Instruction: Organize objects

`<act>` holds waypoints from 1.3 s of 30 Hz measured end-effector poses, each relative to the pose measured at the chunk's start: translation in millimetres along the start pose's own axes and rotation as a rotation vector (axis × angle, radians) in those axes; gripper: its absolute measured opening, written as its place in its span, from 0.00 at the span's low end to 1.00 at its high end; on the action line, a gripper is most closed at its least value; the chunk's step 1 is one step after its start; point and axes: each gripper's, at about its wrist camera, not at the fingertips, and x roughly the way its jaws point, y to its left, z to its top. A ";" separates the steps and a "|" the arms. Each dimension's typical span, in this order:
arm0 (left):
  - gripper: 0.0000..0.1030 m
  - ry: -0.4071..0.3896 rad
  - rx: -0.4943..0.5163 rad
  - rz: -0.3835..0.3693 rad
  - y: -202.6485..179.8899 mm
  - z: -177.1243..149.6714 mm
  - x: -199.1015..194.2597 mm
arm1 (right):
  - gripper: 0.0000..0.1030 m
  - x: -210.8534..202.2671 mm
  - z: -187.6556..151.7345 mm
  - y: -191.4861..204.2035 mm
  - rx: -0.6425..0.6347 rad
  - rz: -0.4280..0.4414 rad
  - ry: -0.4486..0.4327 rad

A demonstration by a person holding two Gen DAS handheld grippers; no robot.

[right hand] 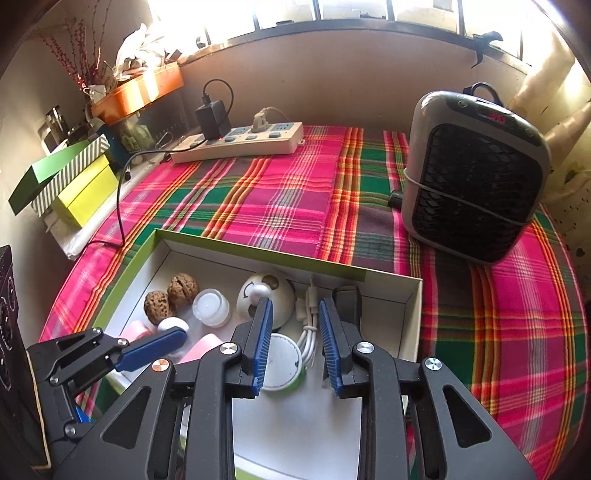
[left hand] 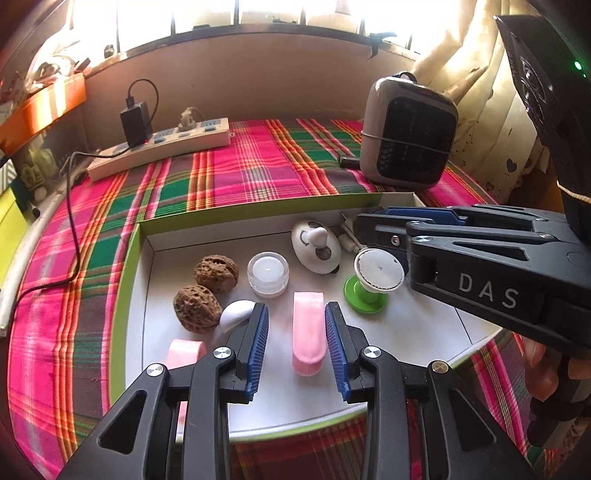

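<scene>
Bright daylight through a barred window [right hand: 354,11] above a plain tan wall [right hand: 332,81]. Pale patterned curtain [left hand: 476,96] at right. Pink-and-green plaid cloth [right hand: 258,192] across the table, sunlit.

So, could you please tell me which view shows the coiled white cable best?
The right wrist view: the white cable lies bundled between that tool's fingers in the box. The left wrist view shows only its plug ends behind the other tool.

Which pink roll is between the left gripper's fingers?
The upright-looking pink roll in the box middle, between the left gripper fingers; the other pink roll lies left, outside them.
</scene>
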 end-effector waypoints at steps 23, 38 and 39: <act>0.29 -0.074 -0.001 0.062 1.8 -20.2 -51.5 | 0.36 -47.3 -38.0 18.5 0.019 -0.046 -0.089; 0.29 -0.076 -0.006 0.120 5.3 -49.7 -69.3 | 0.42 -72.0 -75.2 20.2 0.026 -0.117 -0.094; 0.29 -0.070 -0.012 0.121 6.9 -52.8 -69.6 | 0.42 -73.0 -78.5 20.3 0.026 -0.118 -0.093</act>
